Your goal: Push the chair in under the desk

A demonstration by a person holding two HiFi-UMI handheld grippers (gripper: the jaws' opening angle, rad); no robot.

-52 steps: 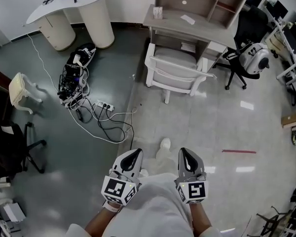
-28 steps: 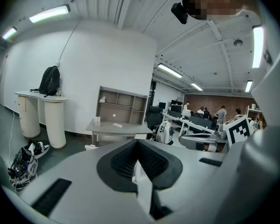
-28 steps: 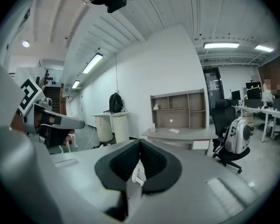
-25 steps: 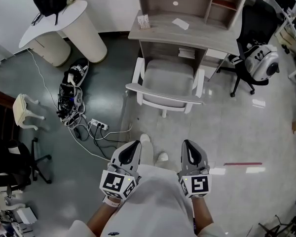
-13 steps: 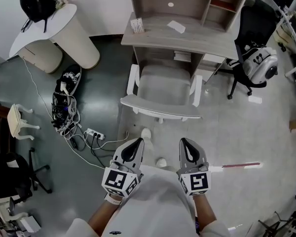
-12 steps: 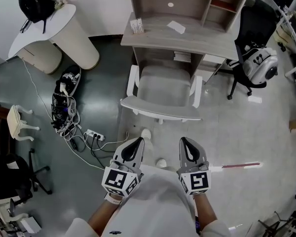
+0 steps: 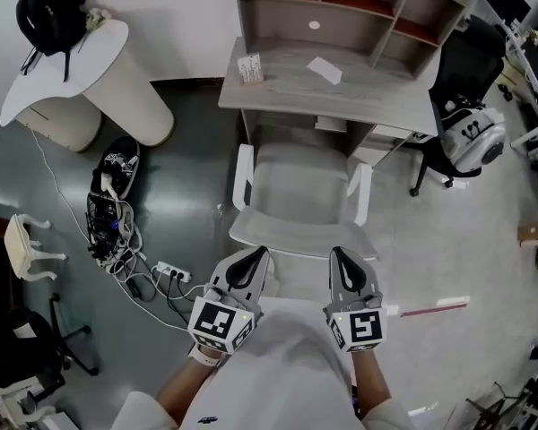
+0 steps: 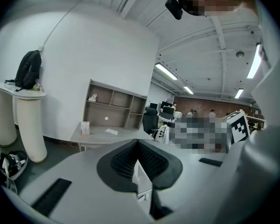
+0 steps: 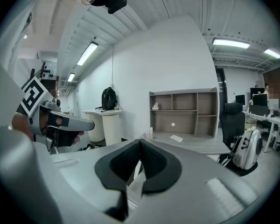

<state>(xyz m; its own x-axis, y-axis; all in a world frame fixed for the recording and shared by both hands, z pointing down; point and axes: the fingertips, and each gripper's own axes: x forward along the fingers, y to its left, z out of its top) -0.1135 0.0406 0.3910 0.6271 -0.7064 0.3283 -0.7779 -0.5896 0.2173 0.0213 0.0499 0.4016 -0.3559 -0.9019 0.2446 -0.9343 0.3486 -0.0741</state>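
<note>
**Both claws pressed shut at the back of the chair**

The left claw [image 7: 253, 258] and the right claw [image 7: 340, 257] are held side by side, low in the head view, each with its jaws pressed together and nothing pinched between them. The same is seen in the left gripper view, where the left claw [image 8: 138, 147] shows its dark pads meeting, and in the right gripper view for the right claw [image 9: 140, 146].

The tips of both claws are placed at the near rail of the white chair [image 7: 300, 195], one towards each end of the backrest. Whether the rail is touched cannot be told.

The chair is set square to the table [image 7: 359, 97], its back turned to the person and the far edge of its seat close to the table's near edge. Most of the seat is seen out in front of the table.

A shelf unit [image 7: 359, 3] is carried at the far side of the table, with a small box [image 7: 249, 67] and a slip of paper [image 7: 324, 70] lying on the top.

To the left, a backpack [image 7: 49, 16] is rested on a white side table [image 7: 72, 83], and a tangle of cables [image 7: 117, 231] is spread on the floor near it. To the right of the table, a black office chair [image 7: 457, 61] is parked.
</note>
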